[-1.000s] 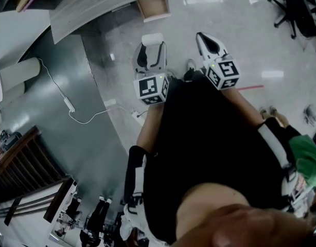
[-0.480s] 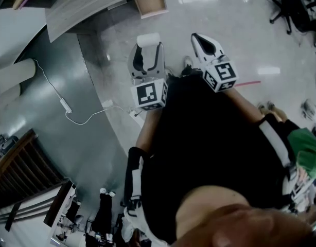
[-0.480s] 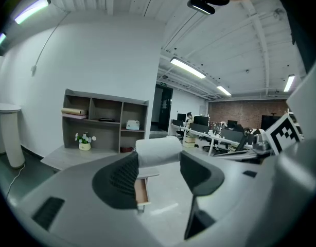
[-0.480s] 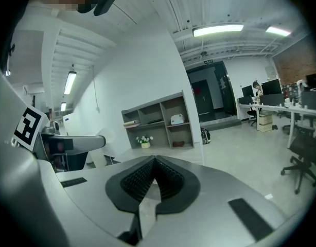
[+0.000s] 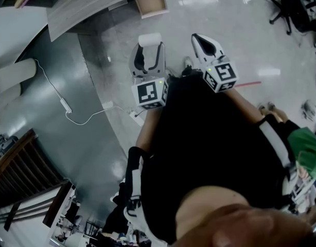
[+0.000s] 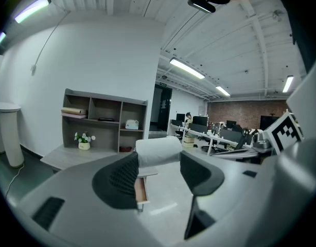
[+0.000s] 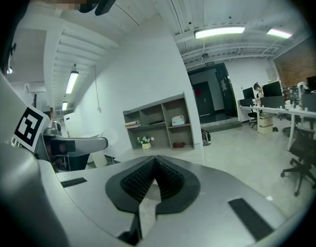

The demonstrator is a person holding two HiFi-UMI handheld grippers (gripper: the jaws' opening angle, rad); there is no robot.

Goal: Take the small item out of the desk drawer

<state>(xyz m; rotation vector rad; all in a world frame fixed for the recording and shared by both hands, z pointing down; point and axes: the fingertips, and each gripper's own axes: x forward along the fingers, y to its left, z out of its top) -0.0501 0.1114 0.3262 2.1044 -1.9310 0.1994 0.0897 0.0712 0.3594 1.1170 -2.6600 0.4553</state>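
Clamping a small white item [image 6: 158, 151], a smooth rounded roll, crosswise between its tips, the left gripper [image 6: 158, 161] faces the open drawer [image 5: 152, 4]; the right gripper [image 7: 154, 164] alongside is pressed together, empty.

Open-plan office: desks with monitors [image 6: 220, 133], swivel chair [image 7: 302, 156], shelf unit [image 6: 105, 120].

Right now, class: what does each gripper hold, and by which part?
The left gripper pinches a white item by its ends; the right gripper holds nothing.
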